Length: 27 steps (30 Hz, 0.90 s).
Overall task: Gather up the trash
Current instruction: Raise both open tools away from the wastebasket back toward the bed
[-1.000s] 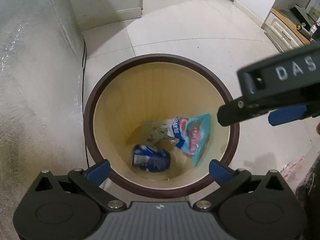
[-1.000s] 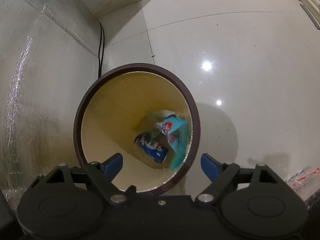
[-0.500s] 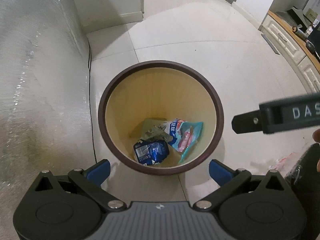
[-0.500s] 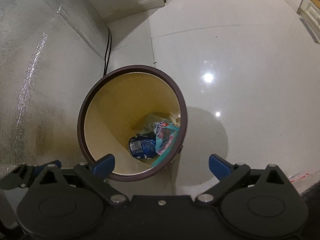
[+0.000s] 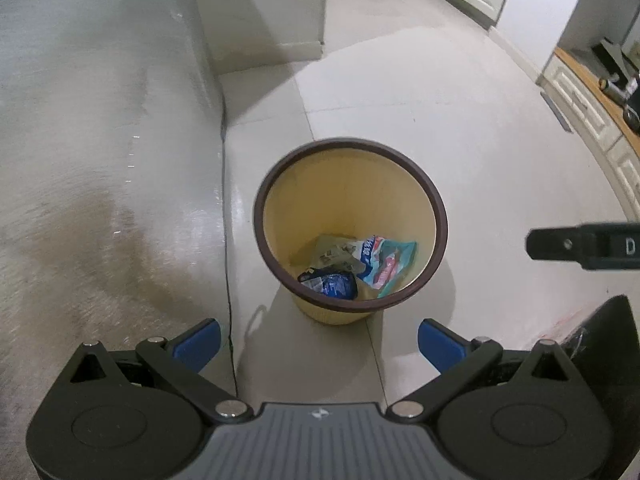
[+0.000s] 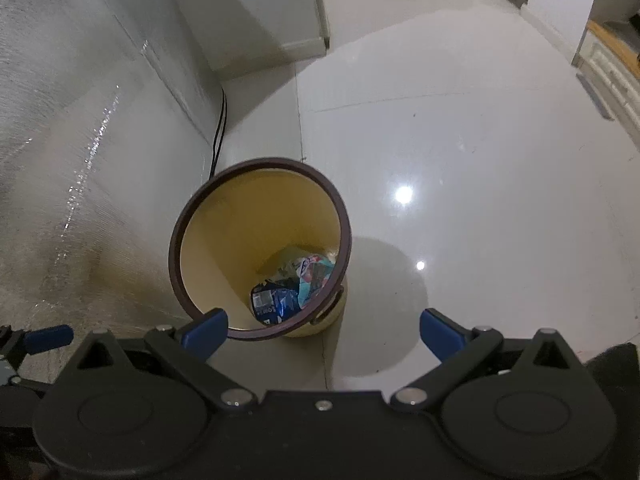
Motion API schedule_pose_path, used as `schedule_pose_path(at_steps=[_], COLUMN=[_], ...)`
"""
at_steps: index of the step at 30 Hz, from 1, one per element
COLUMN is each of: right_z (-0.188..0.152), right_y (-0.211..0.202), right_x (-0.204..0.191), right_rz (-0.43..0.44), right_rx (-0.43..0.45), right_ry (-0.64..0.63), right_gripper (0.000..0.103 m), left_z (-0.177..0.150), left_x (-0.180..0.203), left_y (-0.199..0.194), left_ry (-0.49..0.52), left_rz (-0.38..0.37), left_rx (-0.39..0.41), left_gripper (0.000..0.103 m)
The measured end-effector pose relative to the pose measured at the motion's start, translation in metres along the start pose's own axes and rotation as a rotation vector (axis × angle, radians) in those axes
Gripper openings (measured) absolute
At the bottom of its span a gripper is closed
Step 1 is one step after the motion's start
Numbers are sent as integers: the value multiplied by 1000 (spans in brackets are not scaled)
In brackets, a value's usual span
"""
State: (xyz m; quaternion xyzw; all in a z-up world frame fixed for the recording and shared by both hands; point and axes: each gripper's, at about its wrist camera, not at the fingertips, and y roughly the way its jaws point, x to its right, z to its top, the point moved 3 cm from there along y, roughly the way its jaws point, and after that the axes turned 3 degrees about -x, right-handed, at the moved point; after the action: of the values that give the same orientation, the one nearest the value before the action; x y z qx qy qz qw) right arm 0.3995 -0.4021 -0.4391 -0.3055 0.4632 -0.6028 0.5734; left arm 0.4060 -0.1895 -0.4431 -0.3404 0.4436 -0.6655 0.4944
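— Both grippers hang above the floor (image 6: 460, 140) with nothing in them. The left gripper (image 5: 318, 344) has its blue fingers (image 5: 198, 342) spread wide apart, and only bare tile shows between them.

— And the right gripper (image 6: 324, 334)?

— Its fingers (image 6: 440, 338) have just been opening and now stand as far apart as the left ones, nothing between the pads. In the left wrist view one black arm of it pokes in from the right edge.

— Where is the trash?

— Down in the bin (image 5: 438, 200), a pale yellow bucket with a dark brown rim, standing upright on the tiles close to a silvery, foil-like wall (image 6: 80, 140). At its bottom lie a crumpled blue packet (image 5: 334, 284), a teal and pink wrapper (image 5: 390, 262) leaning against the right side, and a greyish printed wrapper (image 5: 334, 252) partly under both.

— Anything else nearby?

— A thin black cable (image 5: 227, 240) runs along the foot of the wall, just left of the bin. White cabinets (image 5: 592, 128) with a wooden top curve along the far right.
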Motion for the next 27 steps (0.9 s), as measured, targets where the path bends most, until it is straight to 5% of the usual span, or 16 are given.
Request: schedule_pose_path(at_steps=[14, 27], right_z=[-41, -77], right_y=[-94, -208], right_x=[0, 6], right_rz=[-21, -26], right_rx=[106, 243], right_ry=[-45, -59], right_gripper=[103, 103], left_z=[-28, -42], left_x=[-10, 11], left_y=[-92, -217], left_ry=[-96, -43], left_rz=[-5, -7], left_rx=[90, 245], left_gripper=[103, 103])
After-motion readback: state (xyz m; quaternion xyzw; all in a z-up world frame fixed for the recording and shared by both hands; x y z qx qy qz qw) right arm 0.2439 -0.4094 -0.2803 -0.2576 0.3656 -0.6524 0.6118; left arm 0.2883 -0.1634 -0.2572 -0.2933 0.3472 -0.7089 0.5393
